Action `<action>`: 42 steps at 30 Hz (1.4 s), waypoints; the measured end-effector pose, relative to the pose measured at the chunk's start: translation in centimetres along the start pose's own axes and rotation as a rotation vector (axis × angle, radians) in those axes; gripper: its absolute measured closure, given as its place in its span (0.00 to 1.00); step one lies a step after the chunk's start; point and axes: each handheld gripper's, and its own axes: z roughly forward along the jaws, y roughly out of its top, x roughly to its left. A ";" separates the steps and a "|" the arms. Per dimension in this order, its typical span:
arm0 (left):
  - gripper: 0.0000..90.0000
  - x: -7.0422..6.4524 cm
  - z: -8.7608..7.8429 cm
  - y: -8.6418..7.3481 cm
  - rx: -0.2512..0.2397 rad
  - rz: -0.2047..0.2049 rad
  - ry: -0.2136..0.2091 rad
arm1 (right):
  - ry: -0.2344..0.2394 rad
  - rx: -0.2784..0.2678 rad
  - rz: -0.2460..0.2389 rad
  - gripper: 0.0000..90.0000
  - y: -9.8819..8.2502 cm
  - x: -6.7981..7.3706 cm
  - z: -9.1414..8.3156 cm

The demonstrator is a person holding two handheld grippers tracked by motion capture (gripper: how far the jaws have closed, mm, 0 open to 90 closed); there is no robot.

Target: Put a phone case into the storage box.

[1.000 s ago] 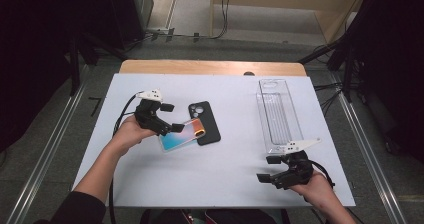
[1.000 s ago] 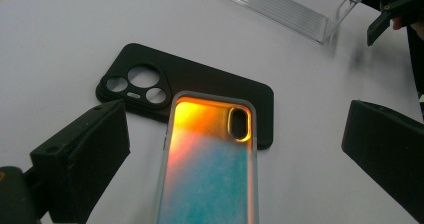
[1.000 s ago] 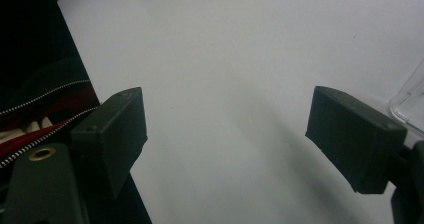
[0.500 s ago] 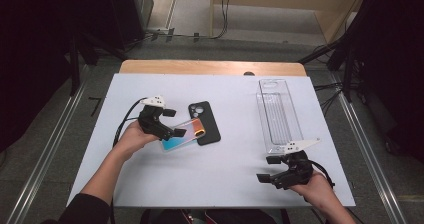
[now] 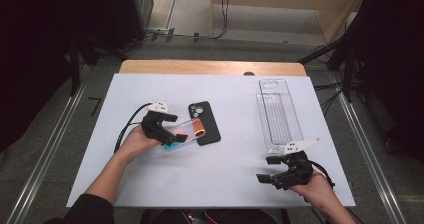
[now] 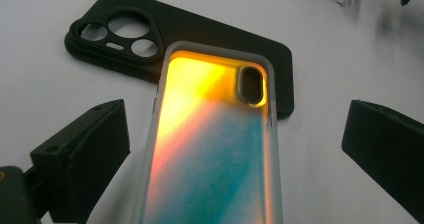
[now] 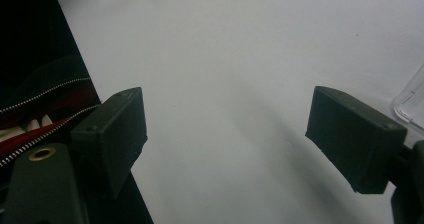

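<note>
A gradient phone case (image 5: 186,132), orange fading to teal with a clear rim, lies with its far end overlapping a black phone case (image 5: 205,122) on the white table (image 5: 225,184). My left gripper (image 5: 169,132) is low over the near end of the gradient case. In the left gripper view the gradient case (image 6: 215,149) runs between the jaws of that gripper (image 6: 232,116), with a gap showing on each side; the black case (image 6: 200,34) lies beyond. My right gripper (image 5: 265,169) rests open near the table's front right edge, and the same gripper (image 7: 225,101) has nothing between its jaws.
A long clear plastic tray (image 5: 295,115) stands at the right rear of the table, and its corner (image 7: 412,101) shows beside my right gripper. A wooden edge (image 5: 210,67) borders the table's far side. A zipped dark garment (image 7: 35,109) sits by the front edge.
My left gripper has come down toward the table, the gradient case lowering with it onto the black case's edge. The right gripper has stayed still.
</note>
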 end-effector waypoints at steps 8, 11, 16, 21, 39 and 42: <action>0.01 -0.1 0.9 -0.5 0.029 0.020 0.008 | -0.002 0.002 -0.002 0.16 0.0 0.0 0.0; 0.01 -0.1 1.1 -0.7 0.035 0.029 0.019 | -0.002 0.003 -0.002 0.16 0.0 0.0 0.0; 0.01 -0.2 1.7 -1.2 0.069 0.040 0.057 | -0.003 0.006 -0.004 0.16 0.0 0.0 0.0; 0.01 -0.2 1.8 -1.3 0.077 0.050 0.066 | -0.002 0.006 -0.003 0.16 0.0 0.0 0.0; 0.06 -1.3 2.3 -1.4 0.117 0.129 0.175 | -0.004 0.013 -0.002 0.16 0.0 0.0 0.1; 0.08 -1.4 2.4 -1.4 0.117 0.136 0.186 | -0.005 0.013 -0.002 0.16 0.0 0.0 0.1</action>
